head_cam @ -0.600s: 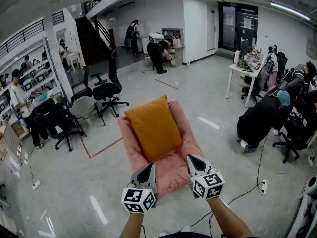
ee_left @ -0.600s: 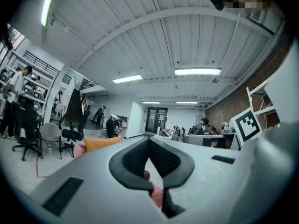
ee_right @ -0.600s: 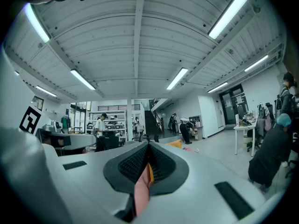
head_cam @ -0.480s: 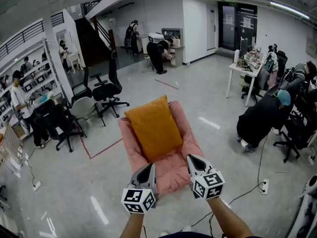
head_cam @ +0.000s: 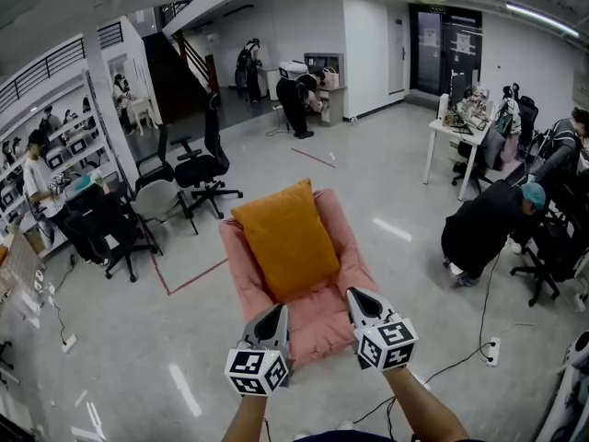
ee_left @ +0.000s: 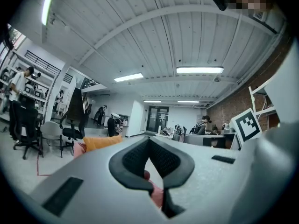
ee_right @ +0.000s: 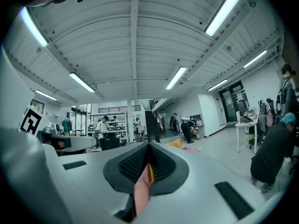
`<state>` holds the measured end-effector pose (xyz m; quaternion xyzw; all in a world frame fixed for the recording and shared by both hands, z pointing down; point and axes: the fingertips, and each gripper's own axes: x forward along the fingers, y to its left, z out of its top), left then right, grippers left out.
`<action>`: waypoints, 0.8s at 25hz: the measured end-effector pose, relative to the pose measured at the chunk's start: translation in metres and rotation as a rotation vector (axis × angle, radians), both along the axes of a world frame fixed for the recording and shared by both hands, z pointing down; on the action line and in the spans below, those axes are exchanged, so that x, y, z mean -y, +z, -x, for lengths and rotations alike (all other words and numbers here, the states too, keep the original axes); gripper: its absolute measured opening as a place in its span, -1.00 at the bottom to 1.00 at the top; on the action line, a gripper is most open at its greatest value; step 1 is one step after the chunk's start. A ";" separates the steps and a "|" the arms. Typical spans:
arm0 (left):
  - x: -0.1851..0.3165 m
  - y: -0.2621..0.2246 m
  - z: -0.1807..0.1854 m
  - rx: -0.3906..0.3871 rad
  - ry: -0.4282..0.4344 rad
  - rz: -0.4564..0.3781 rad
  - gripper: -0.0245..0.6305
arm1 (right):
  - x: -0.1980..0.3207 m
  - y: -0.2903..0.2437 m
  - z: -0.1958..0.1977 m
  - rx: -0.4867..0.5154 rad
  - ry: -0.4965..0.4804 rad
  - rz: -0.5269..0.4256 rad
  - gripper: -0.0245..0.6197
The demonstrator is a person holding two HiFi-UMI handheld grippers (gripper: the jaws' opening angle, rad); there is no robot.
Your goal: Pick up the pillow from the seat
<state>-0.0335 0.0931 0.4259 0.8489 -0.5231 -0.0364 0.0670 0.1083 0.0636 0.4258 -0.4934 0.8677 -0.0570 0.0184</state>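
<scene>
An orange pillow (head_cam: 283, 238) leans upright against the back of a pink seat (head_cam: 324, 313) that stands on the floor ahead of me. My left gripper (head_cam: 275, 308) and my right gripper (head_cam: 355, 294) hover side by side over the seat's near edge, short of the pillow. Both are shut with nothing in them. In the left gripper view the closed left gripper (ee_left: 149, 139) points level, and the pillow (ee_left: 100, 143) shows beyond it to the left. In the right gripper view the closed right gripper (ee_right: 149, 146) has the pillow (ee_right: 176, 143) just to its right, and pink seat fabric (ee_right: 140, 191) shows below the tips.
Black office chairs (head_cam: 199, 168) stand to the left behind a red tape line (head_cam: 190, 279) on the floor. A person in black (head_cam: 486, 230) crouches at the right, near a white table (head_cam: 457, 129). A cable and power strip (head_cam: 488, 345) lie on the floor to the right.
Both grippers and the pillow stay where they were. The head view has shifted very slightly, and the people at the right have moved a little.
</scene>
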 end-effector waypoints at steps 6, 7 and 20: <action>0.006 0.003 -0.017 -0.002 -0.004 0.010 -0.92 | 0.006 0.002 -0.017 0.000 -0.007 0.002 -0.87; 0.007 0.004 -0.019 -0.001 -0.005 0.009 -0.92 | 0.008 0.003 -0.020 0.002 -0.007 0.001 -0.87; 0.008 0.021 -0.041 0.013 -0.039 0.039 -0.92 | 0.018 0.016 -0.045 0.006 -0.037 0.018 -0.87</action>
